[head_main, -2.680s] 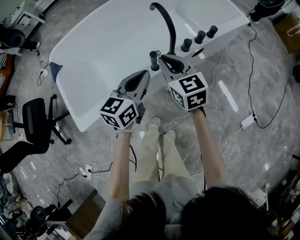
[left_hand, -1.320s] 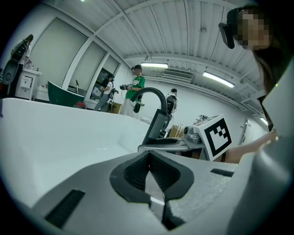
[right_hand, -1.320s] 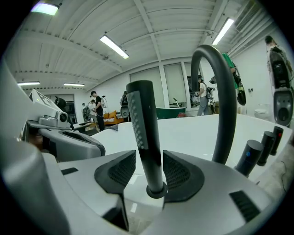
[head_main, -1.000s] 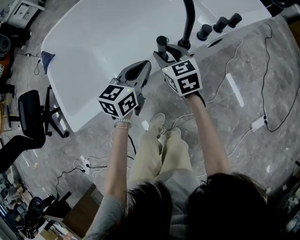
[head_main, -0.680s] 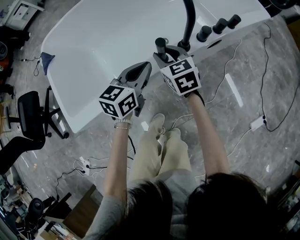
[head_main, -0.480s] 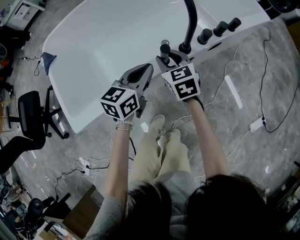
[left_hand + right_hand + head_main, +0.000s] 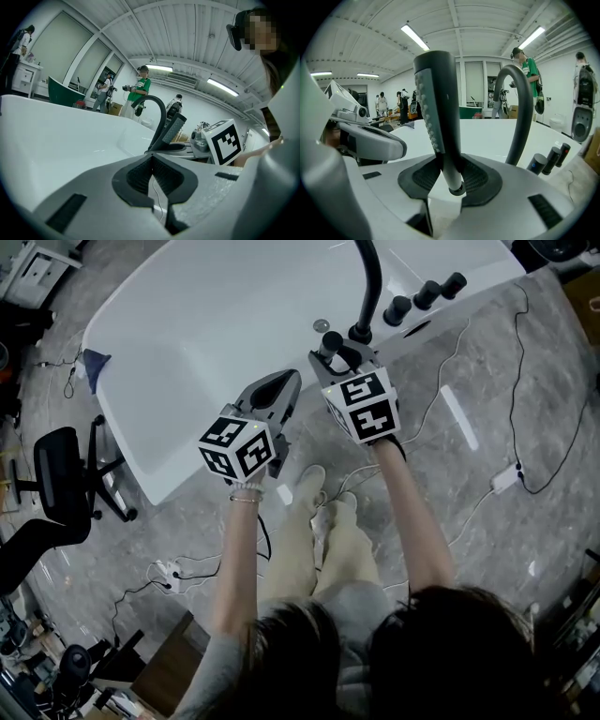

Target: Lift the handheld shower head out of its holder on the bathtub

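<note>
"So, the tub [image 7: 187, 324]?"
"White, filling the top of the head view, with a black spout [image 7: 367, 287] arching over its rim."
"And the tongs?"
"Left tongs [image 7: 152, 176] are pressed together, empty, by the tub's edge. Right tongs [image 7: 451, 176] are clamped on the shower head [image 7: 436, 108], upright beside the spout, its lower end bare between the pads."
"Knobs [image 7: 427, 294]?"
"Three, right of the spout."

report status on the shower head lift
Left gripper shut, empty. Right gripper shut on shower head, lower end clear of holder. Spout close beside, not touching.
</note>
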The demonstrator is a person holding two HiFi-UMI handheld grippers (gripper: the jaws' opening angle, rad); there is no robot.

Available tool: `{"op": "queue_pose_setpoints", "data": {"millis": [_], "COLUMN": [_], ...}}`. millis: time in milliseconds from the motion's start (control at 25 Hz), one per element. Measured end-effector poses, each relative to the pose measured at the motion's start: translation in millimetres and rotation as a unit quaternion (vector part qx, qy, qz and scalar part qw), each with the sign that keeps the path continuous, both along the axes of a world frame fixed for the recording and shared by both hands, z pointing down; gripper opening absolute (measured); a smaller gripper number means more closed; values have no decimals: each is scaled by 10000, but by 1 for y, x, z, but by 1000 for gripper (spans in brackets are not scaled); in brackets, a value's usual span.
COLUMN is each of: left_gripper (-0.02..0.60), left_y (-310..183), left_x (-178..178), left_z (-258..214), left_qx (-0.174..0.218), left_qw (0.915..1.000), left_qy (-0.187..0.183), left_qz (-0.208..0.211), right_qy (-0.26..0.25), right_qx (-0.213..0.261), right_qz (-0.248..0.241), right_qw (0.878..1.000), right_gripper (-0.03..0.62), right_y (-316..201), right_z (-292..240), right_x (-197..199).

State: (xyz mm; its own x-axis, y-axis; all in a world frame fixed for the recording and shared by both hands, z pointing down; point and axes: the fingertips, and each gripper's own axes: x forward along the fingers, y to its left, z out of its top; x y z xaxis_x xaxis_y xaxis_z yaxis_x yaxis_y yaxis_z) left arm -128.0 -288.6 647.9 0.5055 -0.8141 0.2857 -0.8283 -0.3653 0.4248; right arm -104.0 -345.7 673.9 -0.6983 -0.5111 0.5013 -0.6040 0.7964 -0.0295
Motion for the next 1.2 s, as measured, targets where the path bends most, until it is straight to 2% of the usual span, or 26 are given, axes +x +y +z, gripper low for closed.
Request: {"op": "queue_pose_setpoints", "data": {"millis": [720,1200], "left_gripper": [5,5], "left_y": [10,31], "left_x": [3,12], "left_z": [-84,-160], "left_qx": [331,614], "left_qw": [9994,9978], "left_qy": [108,116], "left_qz": [-61,212], "right_qy": [-176,-434], "right_qx": [300,605], "right_qz": [39,78], "right_qw": [9994,9972], "right_gripper": [132,132], "right_y": [20,41], "right_z": [-98,-190], "right_x": [11,19]}}
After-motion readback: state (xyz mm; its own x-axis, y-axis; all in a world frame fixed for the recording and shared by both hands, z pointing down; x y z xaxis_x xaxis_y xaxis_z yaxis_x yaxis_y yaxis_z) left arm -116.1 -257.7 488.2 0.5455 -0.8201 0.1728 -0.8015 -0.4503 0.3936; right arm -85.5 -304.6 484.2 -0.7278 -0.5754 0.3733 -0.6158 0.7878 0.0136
